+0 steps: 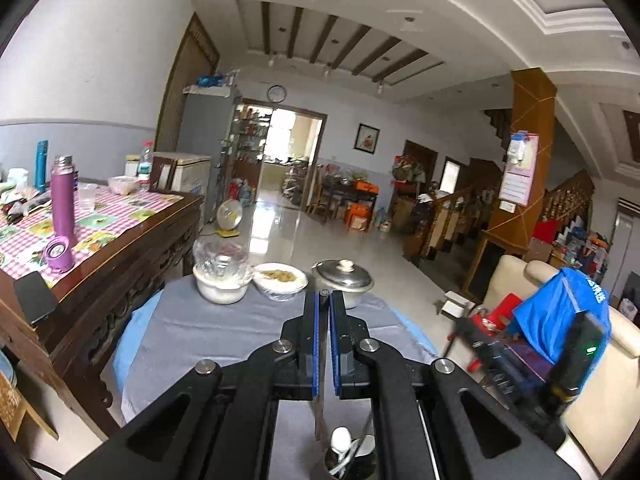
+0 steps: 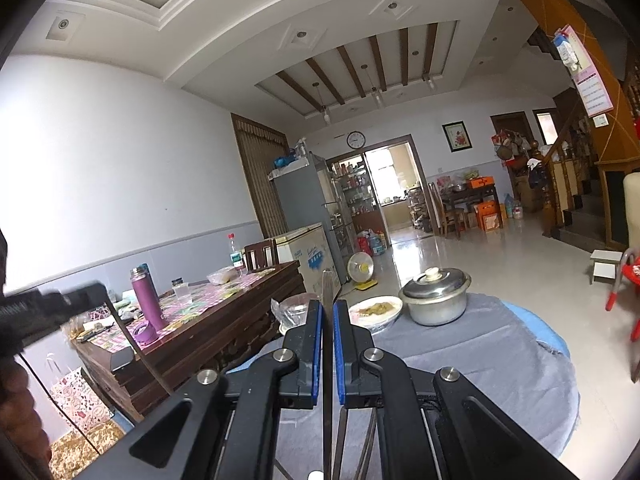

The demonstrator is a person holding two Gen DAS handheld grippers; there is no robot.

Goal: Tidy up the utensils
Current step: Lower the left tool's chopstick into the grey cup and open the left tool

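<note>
My left gripper is shut on a thin brown stick-like utensil that hangs down toward a dark utensil holder holding a white spoon at the bottom edge. My right gripper is shut on a thin flat metal utensil that sticks up above the blue pads and runs down between them. Several thin sticks stand below it. Both are over a round table with a grey cloth. The right gripper and hand show blurred at the right of the left wrist view.
At the table's far edge stand a white bowl under plastic, a plate of food and a lidded steel pot. A wooden table with a purple flask stands left. A cream armchair is right.
</note>
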